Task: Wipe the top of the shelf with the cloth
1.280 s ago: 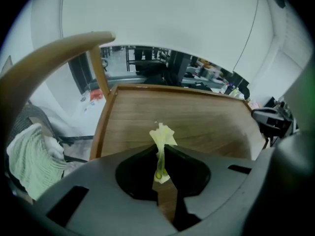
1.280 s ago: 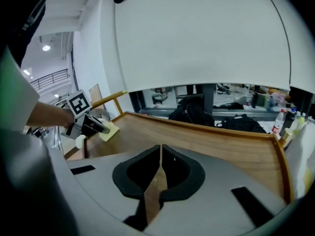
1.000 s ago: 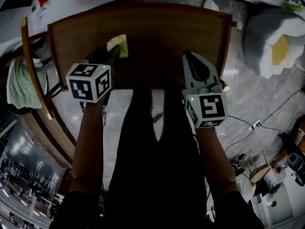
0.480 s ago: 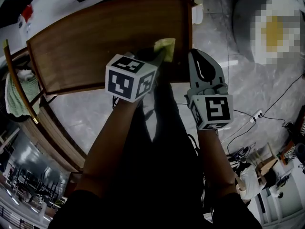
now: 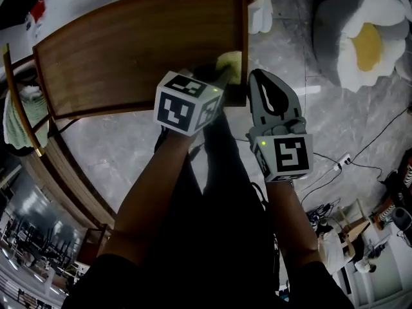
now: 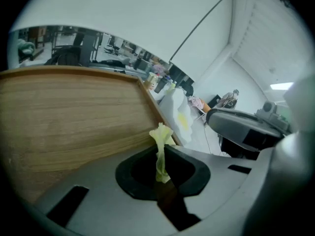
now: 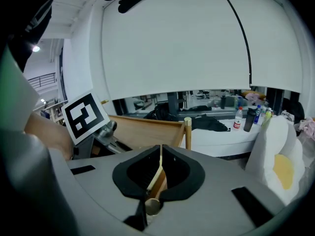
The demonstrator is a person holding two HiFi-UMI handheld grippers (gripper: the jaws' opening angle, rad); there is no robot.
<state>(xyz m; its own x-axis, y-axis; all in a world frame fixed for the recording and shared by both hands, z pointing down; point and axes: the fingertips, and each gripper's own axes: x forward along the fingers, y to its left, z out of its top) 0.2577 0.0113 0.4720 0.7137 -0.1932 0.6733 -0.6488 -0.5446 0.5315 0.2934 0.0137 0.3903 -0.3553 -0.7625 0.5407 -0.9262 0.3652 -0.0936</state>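
The brown wooden shelf top (image 5: 129,50) fills the upper part of the head view. My left gripper (image 5: 222,77) is over its front right corner, shut on a yellow-green cloth (image 5: 230,63) that rests on the wood there. In the left gripper view the cloth (image 6: 160,146) sticks up pinched between the jaws of the left gripper (image 6: 161,173), with the shelf top (image 6: 74,112) behind. My right gripper (image 5: 256,77) hangs just off the shelf's right edge, shut on nothing. The right gripper (image 7: 158,173) shows its jaws closed together.
A white flower-shaped cushion (image 5: 364,37) lies on the tiled floor to the right. A white object (image 5: 259,8) stands at the shelf's far right corner. A green towel (image 5: 16,118) hangs at the left. Cables (image 5: 351,156) cross the floor. The person's legs are below.
My left gripper has slid the cloth along the front of the shelf top from the left-middle to the right corner. The right gripper has kept its place beside the shelf.
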